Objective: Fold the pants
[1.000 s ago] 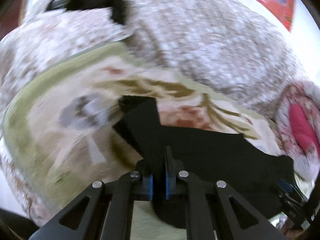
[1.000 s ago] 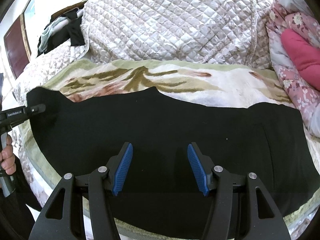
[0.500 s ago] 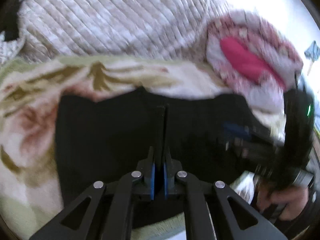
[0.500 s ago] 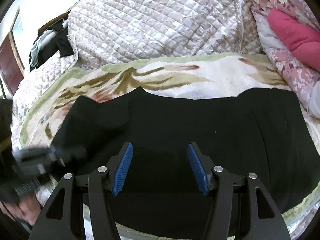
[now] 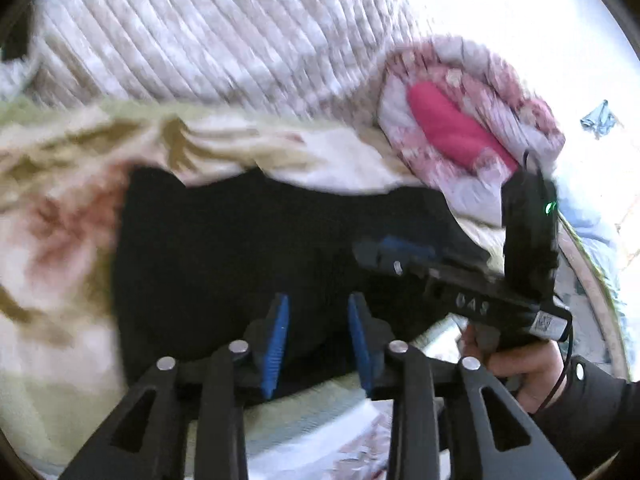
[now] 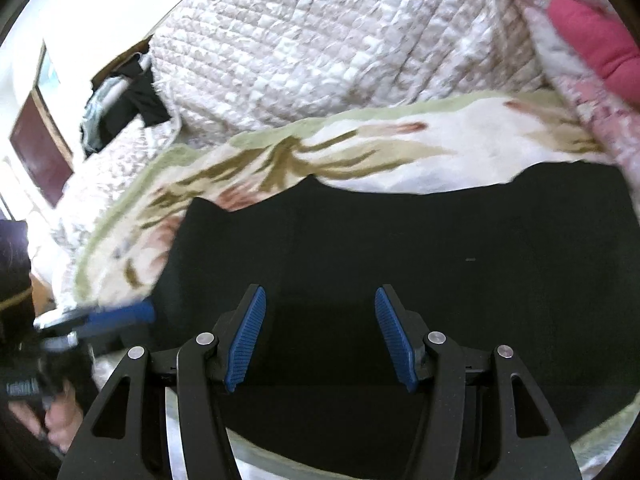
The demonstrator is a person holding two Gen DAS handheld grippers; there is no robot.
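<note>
A home bedroom. A quilted bedspread point(image 6: 320, 52) covers the bed, with a floral blanket point(image 6: 400, 140) and rolled pink bedding point(image 5: 460, 128) on top.

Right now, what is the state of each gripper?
Left gripper: open, holding nothing, above the black pants.
Right gripper: open, holding nothing.

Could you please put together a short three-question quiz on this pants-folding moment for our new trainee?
1. True or false: the left hand-held gripper is shut on the black pants.
2. What lies directly under the pants? A) floral blanket B) bare floor C) wooden table
3. Fill in: the right hand-held gripper has its jaws ____.

Key: 1 false, its jaws stand apart with nothing between them; 2 A; 3 open.
</note>
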